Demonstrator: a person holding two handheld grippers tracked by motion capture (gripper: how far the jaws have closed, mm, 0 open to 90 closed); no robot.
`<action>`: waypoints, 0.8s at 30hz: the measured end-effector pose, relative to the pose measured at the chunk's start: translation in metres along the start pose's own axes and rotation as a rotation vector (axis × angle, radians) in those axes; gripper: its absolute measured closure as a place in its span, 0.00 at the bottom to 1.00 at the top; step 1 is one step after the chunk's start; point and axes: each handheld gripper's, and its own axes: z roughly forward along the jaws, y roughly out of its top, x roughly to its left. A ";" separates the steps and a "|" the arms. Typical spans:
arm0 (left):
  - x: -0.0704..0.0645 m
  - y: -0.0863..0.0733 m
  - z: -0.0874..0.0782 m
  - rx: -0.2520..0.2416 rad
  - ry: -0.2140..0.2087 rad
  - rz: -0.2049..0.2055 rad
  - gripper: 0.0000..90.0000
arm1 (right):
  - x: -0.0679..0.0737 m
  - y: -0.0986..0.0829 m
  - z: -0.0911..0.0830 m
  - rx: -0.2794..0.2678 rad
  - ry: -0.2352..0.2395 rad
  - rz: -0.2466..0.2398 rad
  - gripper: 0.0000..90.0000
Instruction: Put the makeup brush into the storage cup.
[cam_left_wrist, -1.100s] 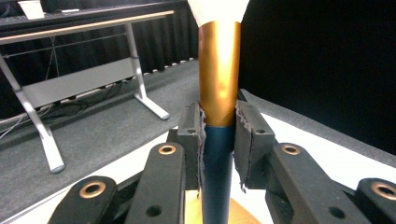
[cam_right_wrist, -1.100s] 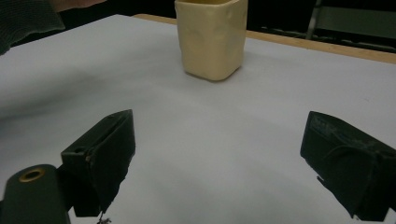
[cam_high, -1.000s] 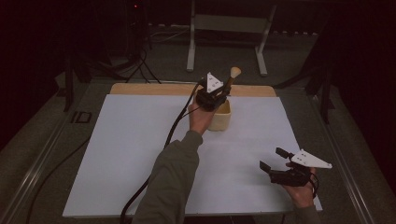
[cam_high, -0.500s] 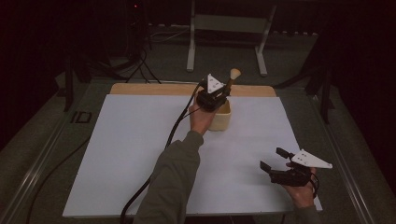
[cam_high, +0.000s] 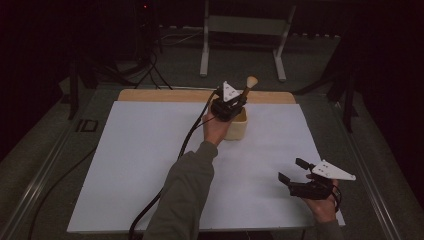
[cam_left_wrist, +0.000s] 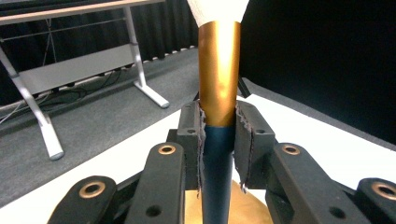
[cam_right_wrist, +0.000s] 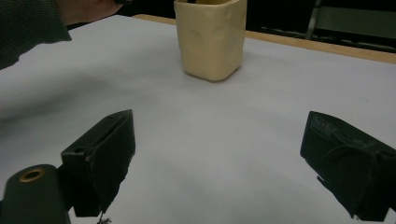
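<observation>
A cream square cup (cam_high: 236, 125) (cam_right_wrist: 211, 37) stands on the white table sheet (cam_high: 140, 165) near the far middle. My left gripper (cam_high: 239, 102) (cam_left_wrist: 218, 135) hovers over the cup, shut on a makeup brush (cam_high: 248, 86) (cam_left_wrist: 218, 93). The brush stands nearly upright, with a dark blue handle, a gold ferrule and pale bristles on top; its lower end points into the cup. My right gripper (cam_high: 292, 172) (cam_right_wrist: 219, 158) rests open near the table's front right corner, nothing between its jaws, facing the cup from well back.
A wooden strip (cam_high: 165, 95) runs along the sheet's far edge. A grey metal stand (cam_high: 245, 30) sits on the floor beyond the table. A black cable (cam_high: 170, 170) trails from the left gripper across the sheet toward the front edge.
The left gripper with the brush has shifted very slightly over the cup. The right gripper has stayed put.
</observation>
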 end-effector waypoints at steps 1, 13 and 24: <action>-0.001 -0.001 0.000 0.000 0.001 0.002 0.83 | 0.000 0.000 0.000 0.001 0.000 -0.001 0.11; -0.003 -0.006 0.001 0.027 -0.004 0.004 0.82 | 0.000 0.000 0.001 0.003 0.001 -0.003 0.11; -0.004 -0.006 -0.002 0.013 0.057 -0.022 0.41 | 0.001 0.000 0.002 0.005 0.002 -0.008 0.11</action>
